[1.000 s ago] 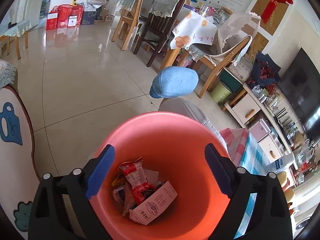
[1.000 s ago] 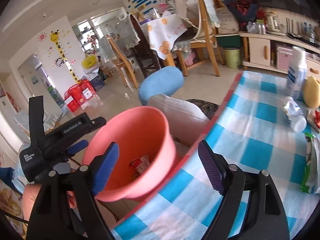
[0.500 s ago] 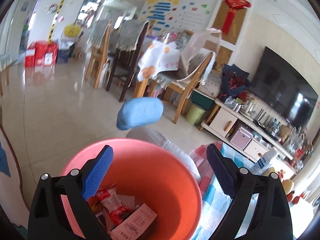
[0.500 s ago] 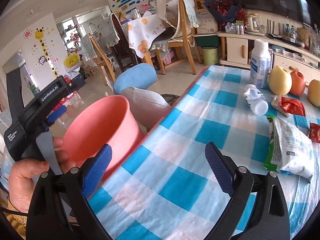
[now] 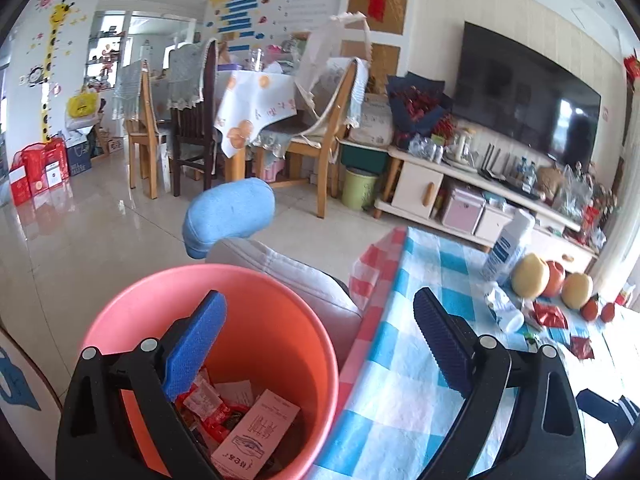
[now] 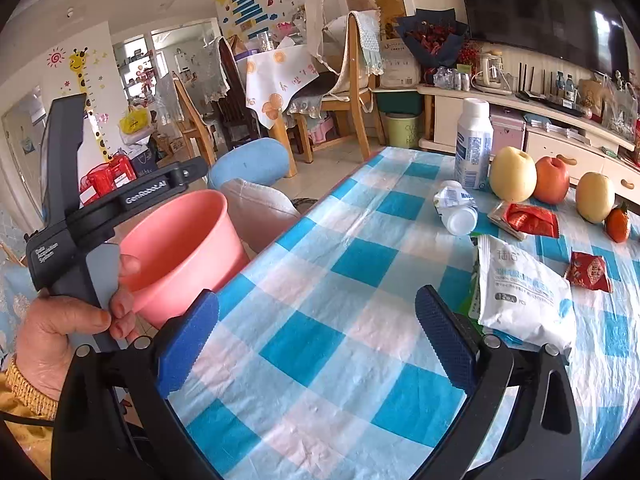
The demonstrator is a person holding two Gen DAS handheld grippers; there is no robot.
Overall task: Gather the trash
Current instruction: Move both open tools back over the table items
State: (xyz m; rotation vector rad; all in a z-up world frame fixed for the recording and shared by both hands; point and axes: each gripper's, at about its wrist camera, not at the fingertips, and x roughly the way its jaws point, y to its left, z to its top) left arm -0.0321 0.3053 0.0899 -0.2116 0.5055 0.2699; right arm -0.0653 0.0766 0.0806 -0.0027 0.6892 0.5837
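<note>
Left wrist view
Left gripper (image 5: 316, 344): jaws standing wide; the left pad is sitting inside the bucket, the right pad is hanging over the tablecloth; whether the bucket wall is being gripped cannot be told.
Bucket (image 5: 280, 320): standing upright, mouth facing up, just beside the table edge; it is holding a carton (image 5: 256, 436) lying tilted and red wrappers (image 5: 216, 412).
Around: a blue cushion (image 5: 230, 214) and a grey seat back (image 5: 288, 272) are standing beyond the bucket.

Right wrist view
Right gripper (image 6: 316, 336): jaws have just been opening and are now gaping wide, with nothing between them, over the checked tablecloth (image 6: 320, 264).
Trash: a white pouch (image 6: 520, 288) is lying flat, long axis running away from the camera, just right of the right pad; a crushed bottle (image 6: 456, 208) is lying on its side, cap toward the camera; red wrappers (image 6: 528, 220) are lying beyond.
In the way: pears, an apple and an upright bottle (image 6: 474, 144) are standing behind the trash.
Only here: a hand (image 6: 60, 328) is holding the left gripper's handle against the bucket's outside.
</note>
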